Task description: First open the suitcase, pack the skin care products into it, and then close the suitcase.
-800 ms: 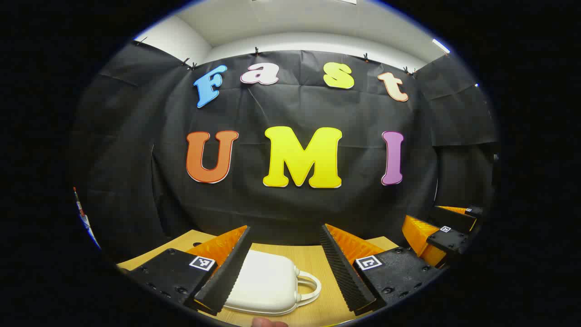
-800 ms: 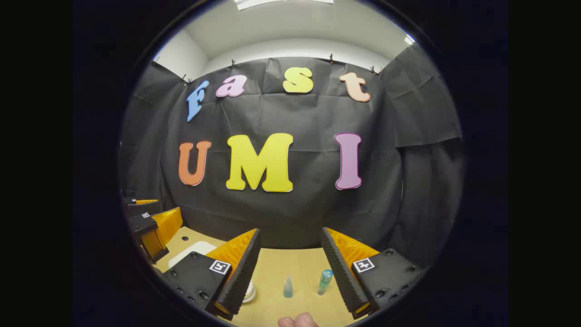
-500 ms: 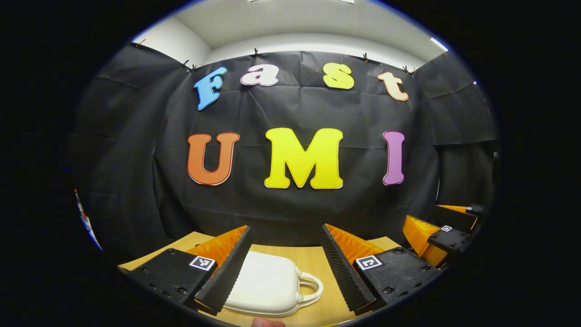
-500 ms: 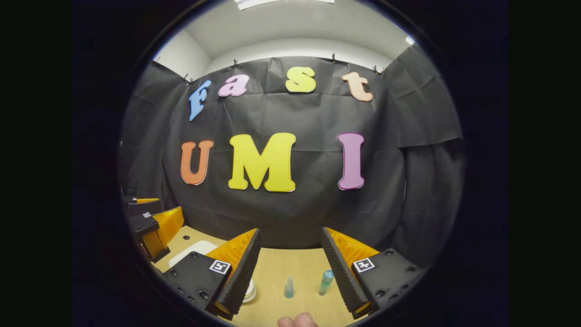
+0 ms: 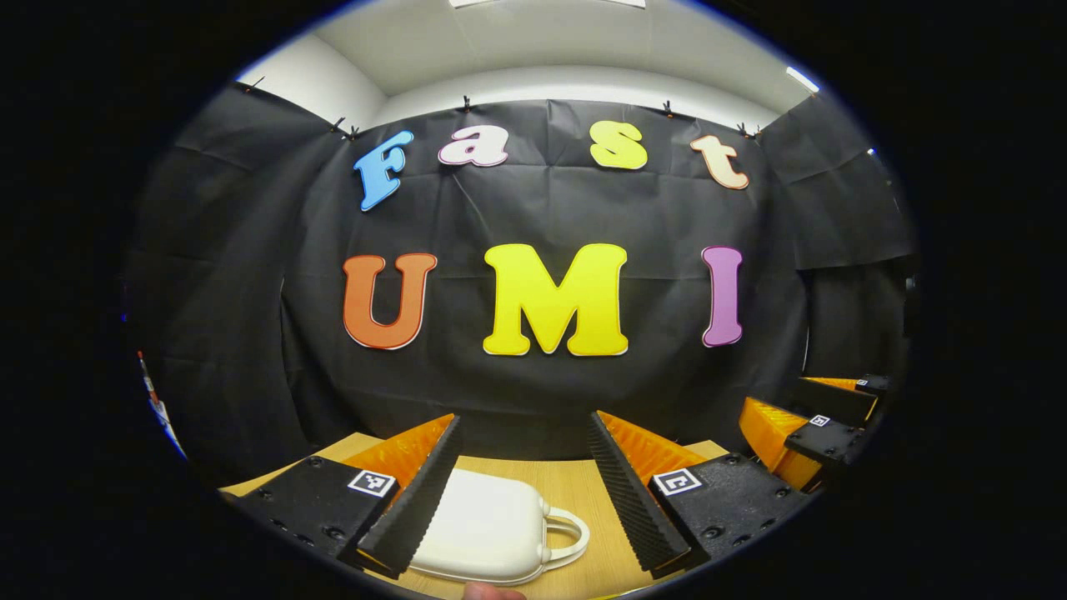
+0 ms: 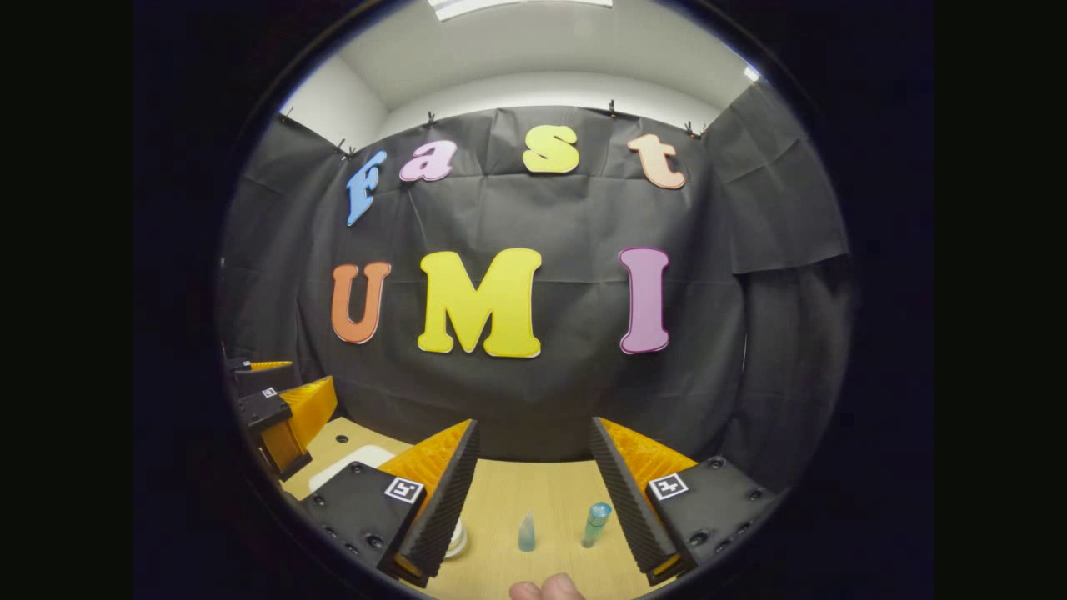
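Wooden table (image 6: pixel 500 500): closed white suitcase (image 5: pixel 492 525), two bluish bottles (image 6: pixel 526 533), possibly small white jar (image 6: pixel 456 542)

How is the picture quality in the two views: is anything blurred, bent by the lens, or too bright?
Left gripper view: sharp, evenly lit; the fisheye bows the wooden table, and the white suitcase shows no glare. Right gripper view: also sharp; a ceiling light is washed out at the top, and the small bottles are clear though tiny.
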Demonstrator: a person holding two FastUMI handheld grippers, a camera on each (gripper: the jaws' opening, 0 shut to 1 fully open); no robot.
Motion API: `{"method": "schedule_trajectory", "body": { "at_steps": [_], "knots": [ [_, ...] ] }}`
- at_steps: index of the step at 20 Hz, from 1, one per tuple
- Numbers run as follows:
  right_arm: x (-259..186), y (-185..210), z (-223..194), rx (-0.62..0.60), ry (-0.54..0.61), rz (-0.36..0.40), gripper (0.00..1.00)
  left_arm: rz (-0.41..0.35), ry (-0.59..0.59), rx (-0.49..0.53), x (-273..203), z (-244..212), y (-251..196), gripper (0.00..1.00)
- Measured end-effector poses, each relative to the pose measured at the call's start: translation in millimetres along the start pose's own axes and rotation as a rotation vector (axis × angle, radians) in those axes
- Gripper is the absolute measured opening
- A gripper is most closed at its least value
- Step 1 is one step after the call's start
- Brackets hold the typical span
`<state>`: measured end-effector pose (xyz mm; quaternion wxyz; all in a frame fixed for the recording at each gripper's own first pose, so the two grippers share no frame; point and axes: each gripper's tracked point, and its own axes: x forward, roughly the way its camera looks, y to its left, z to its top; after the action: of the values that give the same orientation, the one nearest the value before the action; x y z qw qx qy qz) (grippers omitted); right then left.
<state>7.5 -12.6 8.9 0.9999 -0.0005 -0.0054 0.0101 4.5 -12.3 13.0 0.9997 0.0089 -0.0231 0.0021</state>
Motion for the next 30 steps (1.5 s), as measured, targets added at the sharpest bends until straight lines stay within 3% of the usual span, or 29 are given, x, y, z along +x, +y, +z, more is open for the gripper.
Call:
{"method": "schedule_trajectory", "body": {
  "at_steps": [4, 10, 13, 20, 27, 30],
  "knots": [
    [0, -13, -2, -0.026, -0.008, 0.001, 0.79, -0.016, -0.011, 0.005, -2, -3, -11, 0.96],
    [-3, -45, -29, -0.049, 0.043, -0.027, 0.79, -0.056, 0.100, 0.023, -3, -48, -25, 0.96],
    [-4, -64, -47, -0.056, 0.082, -0.042, 0.79, -0.071, 0.136, 0.096, 1, -73, -29, 0.96],
    [-4, -106, -79, -0.076, 0.145, -0.077, 0.79, -0.198, 0.285, 0.430, 18, -158, -48, 0.99],
    [-4, -135, -95, -0.087, 0.164, -0.103, 0.79, -0.300, 0.408, 0.907, 30, -229, -51, 0.97],
    [-1, -149, -96, -0.079, 0.165, -0.134, 0.79, -0.311, 0.492, 0.999, 34, -249, -39, 0.96]
  ]
}}
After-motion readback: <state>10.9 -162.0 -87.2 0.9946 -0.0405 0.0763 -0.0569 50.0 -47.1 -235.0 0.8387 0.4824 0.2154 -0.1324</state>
